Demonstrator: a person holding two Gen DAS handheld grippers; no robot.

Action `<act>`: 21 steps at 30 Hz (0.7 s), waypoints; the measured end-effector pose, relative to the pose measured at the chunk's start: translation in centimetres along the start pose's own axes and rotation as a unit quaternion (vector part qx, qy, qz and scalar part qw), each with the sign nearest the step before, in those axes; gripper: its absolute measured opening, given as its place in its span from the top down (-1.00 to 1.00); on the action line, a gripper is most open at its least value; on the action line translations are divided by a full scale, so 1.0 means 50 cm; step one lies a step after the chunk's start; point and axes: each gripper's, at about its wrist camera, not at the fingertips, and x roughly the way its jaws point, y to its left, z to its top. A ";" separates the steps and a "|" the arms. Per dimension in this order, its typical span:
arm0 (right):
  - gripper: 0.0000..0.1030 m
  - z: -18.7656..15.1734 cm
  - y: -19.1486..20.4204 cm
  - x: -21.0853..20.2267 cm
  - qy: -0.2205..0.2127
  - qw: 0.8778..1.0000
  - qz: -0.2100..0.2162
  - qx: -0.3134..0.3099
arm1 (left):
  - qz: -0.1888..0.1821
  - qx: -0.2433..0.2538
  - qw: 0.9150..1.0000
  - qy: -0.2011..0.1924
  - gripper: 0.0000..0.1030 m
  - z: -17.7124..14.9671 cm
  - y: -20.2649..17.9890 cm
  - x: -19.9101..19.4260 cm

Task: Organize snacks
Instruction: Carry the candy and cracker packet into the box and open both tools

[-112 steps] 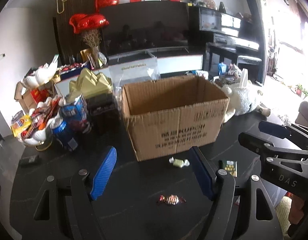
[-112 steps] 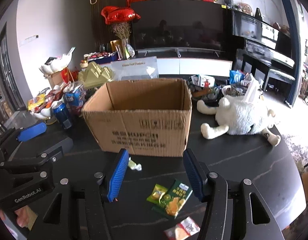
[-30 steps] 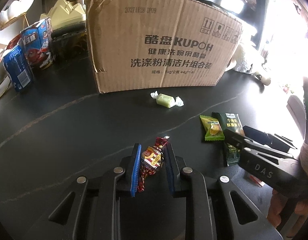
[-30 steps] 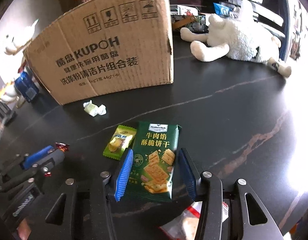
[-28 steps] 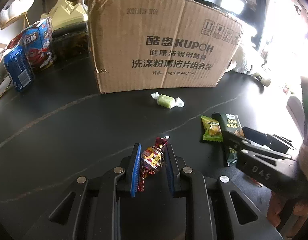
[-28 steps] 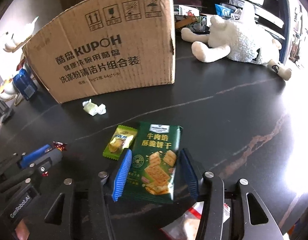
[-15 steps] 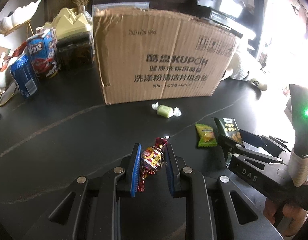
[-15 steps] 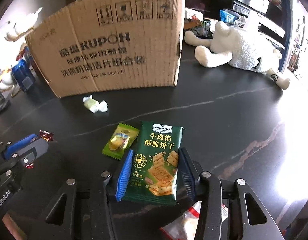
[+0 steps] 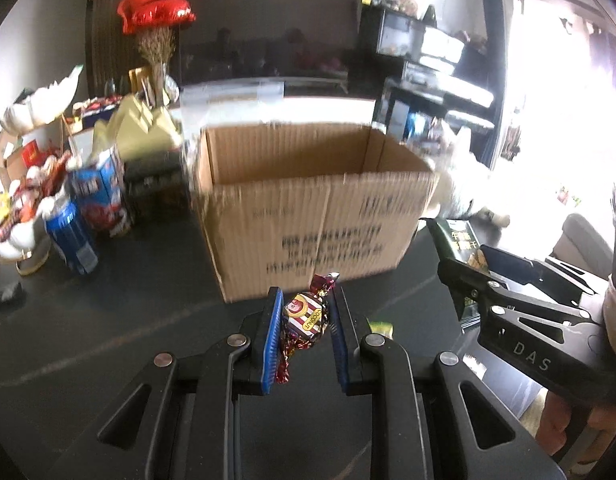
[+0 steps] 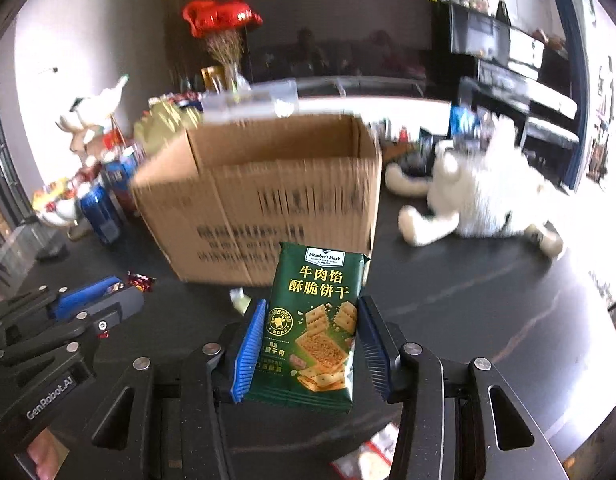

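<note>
Two grippers are up off the dark surface (image 9: 108,320), each with a snack pinched between its blue pads. The left gripper (image 9: 304,334) is clamped tight on a wrapped candy (image 9: 306,320) with red-and-white stripes and a crinkled foil twist poking out above the pads. The right gripper (image 10: 308,344) is clamped on a green cracker packet (image 10: 313,324), held upright by its lower half so the printed top stands clear above the fingers.

Just beyond both stands an open cardboard box (image 9: 308,200), its top flaps out of the way and the inside walls bare as far as I can see; its printed front is smeared by blur. A small pale-green candy (image 10: 239,300) lies on the surface near the foot of the box, and a bit of a green sachet (image 9: 381,326) peeks out beside the left gripper. A white plush toy (image 10: 479,200) sprawls to the right of the box; blue cans (image 9: 70,236) stand to its left.
</note>
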 end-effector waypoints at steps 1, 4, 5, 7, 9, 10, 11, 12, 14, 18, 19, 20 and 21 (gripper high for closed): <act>0.08 0.017 0.001 -0.008 -0.007 1.000 0.006 0.001 | 0.002 0.003 1.000 -0.007 0.54 0.012 0.001 -0.007; 0.08 0.053 0.011 -0.029 -0.026 1.000 0.013 -0.006 | 0.007 0.014 1.000 -0.022 0.54 0.044 0.004 -0.025; 0.08 0.063 0.016 -0.035 -0.032 0.999 0.015 -0.012 | 0.007 0.017 1.000 -0.025 0.54 0.058 0.006 -0.029; 0.08 0.081 0.023 -0.044 -0.043 0.999 0.016 -0.019 | 0.008 0.020 0.999 -0.027 0.54 0.079 0.009 -0.032; 0.08 0.103 0.029 -0.046 -0.048 0.998 0.023 -0.022 | 0.009 0.023 0.999 -0.030 0.54 0.103 0.012 -0.034; 0.08 0.112 0.030 -0.046 -0.049 0.998 0.027 -0.022 | 0.010 0.025 0.999 -0.032 0.54 0.110 0.014 -0.034; 0.08 0.122 0.032 -0.045 -0.052 0.998 0.032 -0.021 | 0.013 0.028 0.999 -0.035 0.54 0.120 0.014 -0.035; 0.08 0.134 0.036 -0.043 -0.054 0.998 0.035 -0.024 | 0.016 0.033 0.999 -0.038 0.54 0.135 0.015 -0.034; 0.08 0.158 0.038 -0.039 -0.057 0.997 0.039 -0.024 | 0.021 0.038 0.998 -0.041 0.54 0.155 0.018 -0.030; 0.08 0.197 0.040 -0.022 -0.058 0.997 0.048 -0.028 | 0.030 0.046 0.997 -0.045 0.54 0.189 0.025 -0.018; 0.08 0.205 0.041 -0.016 -0.058 0.997 0.047 -0.030 | 0.031 0.047 0.997 -0.045 0.54 0.196 0.026 -0.014; 0.08 0.212 0.041 -0.010 -0.059 0.997 0.045 -0.030 | 0.031 0.049 0.997 -0.044 0.54 0.201 0.027 -0.010; 0.08 0.216 0.040 -0.005 -0.060 0.997 0.046 -0.028 | 0.032 0.051 0.997 -0.044 0.54 0.210 0.027 -0.002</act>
